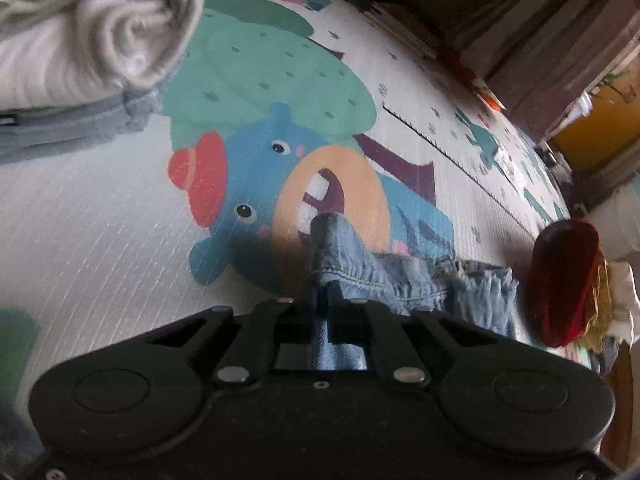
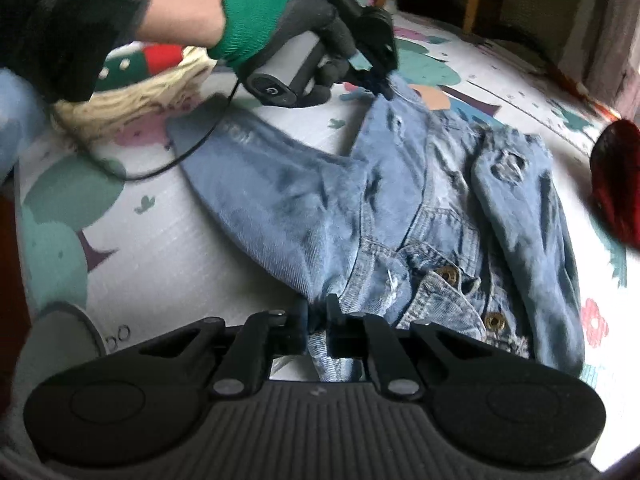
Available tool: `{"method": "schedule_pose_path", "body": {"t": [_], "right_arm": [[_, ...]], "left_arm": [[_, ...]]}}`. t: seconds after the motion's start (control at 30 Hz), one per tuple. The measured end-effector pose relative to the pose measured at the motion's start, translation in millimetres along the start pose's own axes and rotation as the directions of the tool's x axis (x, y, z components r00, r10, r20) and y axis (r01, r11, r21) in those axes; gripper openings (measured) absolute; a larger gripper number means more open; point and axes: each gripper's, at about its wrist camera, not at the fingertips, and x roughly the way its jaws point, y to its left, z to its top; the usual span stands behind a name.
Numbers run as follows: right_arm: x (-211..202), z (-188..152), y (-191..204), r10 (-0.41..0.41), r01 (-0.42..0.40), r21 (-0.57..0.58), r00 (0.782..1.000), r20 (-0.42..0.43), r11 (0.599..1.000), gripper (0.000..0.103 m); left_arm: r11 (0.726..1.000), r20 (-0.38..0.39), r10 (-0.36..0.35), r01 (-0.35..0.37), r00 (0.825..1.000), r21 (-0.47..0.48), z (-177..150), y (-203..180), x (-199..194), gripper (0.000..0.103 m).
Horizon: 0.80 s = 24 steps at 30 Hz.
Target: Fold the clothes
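So the denim jacket (image 2: 404,208) is light blue, pretty wrinkled, with frayed rips and brass snap buttons, and it sprawls across the middle of the right wrist view on the cartoon play mat (image 2: 168,248). The right gripper (image 2: 318,320) at bottom centre is pinched onto a fold of its denim. The left gripper (image 1: 324,300) is also clamped on a bunched edge of the jacket (image 1: 384,276), low centre in its own view. Upper left there sits a rolled grey towel (image 1: 92,28); a red object (image 1: 564,280) lies at right.
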Motion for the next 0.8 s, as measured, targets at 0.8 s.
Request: {"method": "schedule_pose_path", "body": {"t": [0.8], "right_arm": [[-8.2, -58.5, -107.2, -0.045, 0.088, 0.559, 0.995, -0.091, 0.824, 0.005]], "left_arm": [[0.999, -0.096, -0.019, 0.021, 0.995, 0.024, -17.5, -100.4, 54.4, 0.022]]}}
